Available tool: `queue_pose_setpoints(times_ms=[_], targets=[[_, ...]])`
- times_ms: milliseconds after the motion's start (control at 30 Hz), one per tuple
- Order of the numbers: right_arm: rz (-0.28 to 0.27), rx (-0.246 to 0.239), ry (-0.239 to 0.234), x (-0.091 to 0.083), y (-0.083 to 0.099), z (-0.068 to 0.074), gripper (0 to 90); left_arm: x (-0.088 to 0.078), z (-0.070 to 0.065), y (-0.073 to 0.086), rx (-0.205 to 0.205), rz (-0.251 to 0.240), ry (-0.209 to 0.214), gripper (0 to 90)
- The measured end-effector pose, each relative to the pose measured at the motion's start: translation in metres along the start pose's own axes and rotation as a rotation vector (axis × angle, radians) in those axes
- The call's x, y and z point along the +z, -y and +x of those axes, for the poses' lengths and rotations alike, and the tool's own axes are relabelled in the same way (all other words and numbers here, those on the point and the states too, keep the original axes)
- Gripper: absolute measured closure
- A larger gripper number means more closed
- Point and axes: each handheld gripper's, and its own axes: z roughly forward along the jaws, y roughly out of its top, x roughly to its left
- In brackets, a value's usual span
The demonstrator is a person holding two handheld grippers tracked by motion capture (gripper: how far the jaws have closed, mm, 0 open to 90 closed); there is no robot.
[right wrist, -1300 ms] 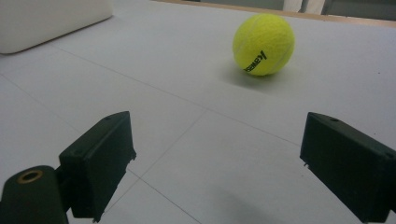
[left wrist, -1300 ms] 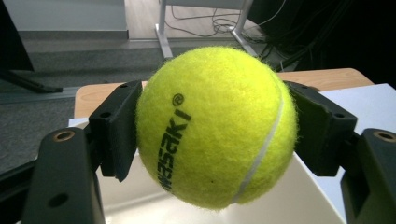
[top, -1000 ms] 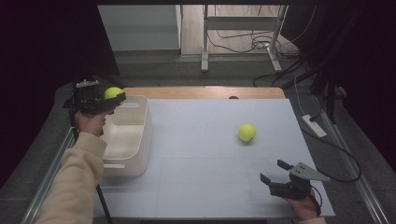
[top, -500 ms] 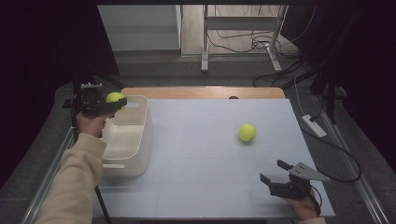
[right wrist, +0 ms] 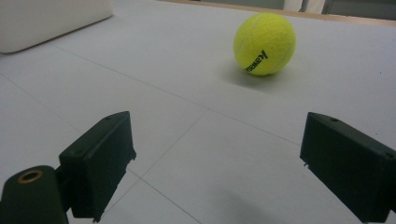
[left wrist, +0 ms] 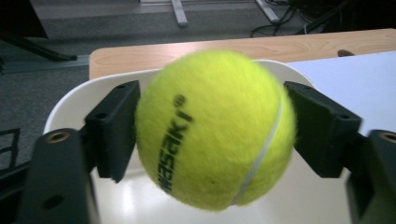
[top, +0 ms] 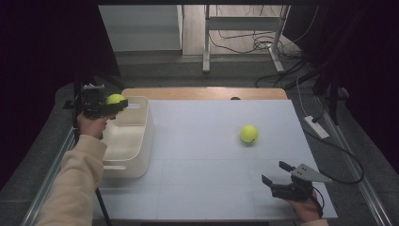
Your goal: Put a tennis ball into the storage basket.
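Over the white bin (top: 141, 141), the left gripper (top: 115, 104) had just been opening around its tennis ball (left wrist: 215, 128); a clean drop needed it fully spread. The right gripper (right wrist: 224, 163) gaped empty on the counter (top: 211, 188).

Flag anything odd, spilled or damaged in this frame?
Nothing stands out. Left gripper, jaws just opening, has a tennis ball between them above the white bin. A second ball sits alone on the table ahead of the open right gripper. No spill or damage visible.
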Motion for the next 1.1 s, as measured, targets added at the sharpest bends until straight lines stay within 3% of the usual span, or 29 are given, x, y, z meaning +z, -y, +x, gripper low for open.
queue_pose_setpoints(times_ms=[133, 300, 1100], targets=[[0.0, 0.0, 0.001, 0.0, 0.0, 0.0, 10.0, -0.005, -0.002, -0.002, -0.014, -0.038, 0.005, 15.9], [-0.003, -0.002, 0.002, 0.0, 0.0, 0.0, 10.0, -0.01, -0.007, -0.002, -0.006, -0.069, 0.064, 15.5], [-0.017, 0.006, 0.003, 0.0, -0.001, -0.002, 10.3, -0.032, -0.042, 0.005, 0.082, -0.112, 0.285, 15.5]])
